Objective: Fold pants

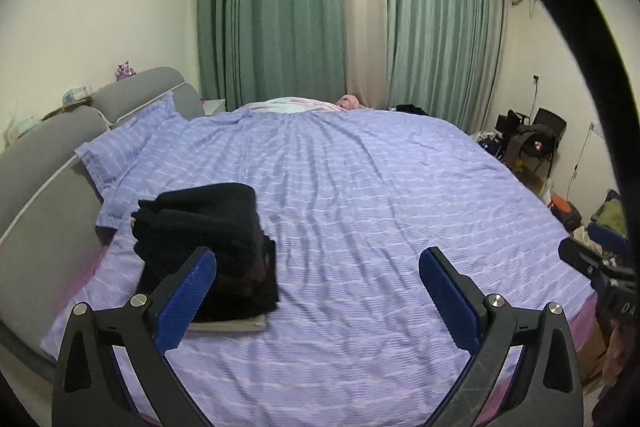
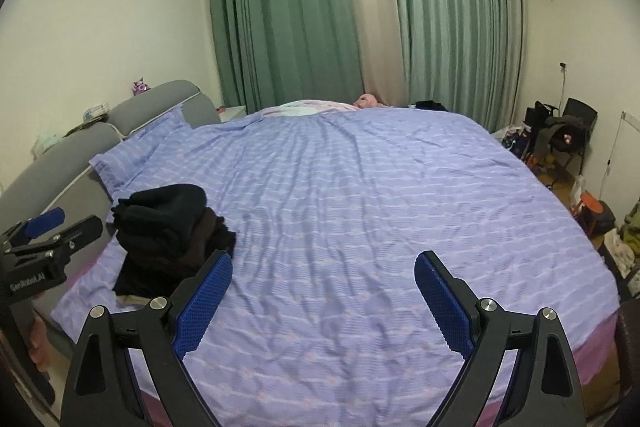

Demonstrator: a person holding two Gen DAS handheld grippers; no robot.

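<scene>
A stack of folded dark clothes, black pants on top [image 1: 208, 227], lies on the left part of the bed [image 1: 360, 187], over a beige folded piece. It shows in the right wrist view too [image 2: 168, 227]. My left gripper [image 1: 318, 267] is open and empty, its left finger in front of the stack's near edge. My right gripper [image 2: 323, 269] is open and empty above the bare purple sheet [image 2: 360, 207], to the right of the stack. The left gripper's body shows at the left edge of the right wrist view [image 2: 44, 247].
A grey padded headboard [image 1: 52, 163] and a purple pillow [image 1: 128, 143] bound the bed's left side. Green curtains [image 1: 280, 7] hang behind. A pink-and-white bundle [image 1: 304, 105] lies at the far edge. Chairs, bags and clutter [image 1: 532, 143] fill the floor at right.
</scene>
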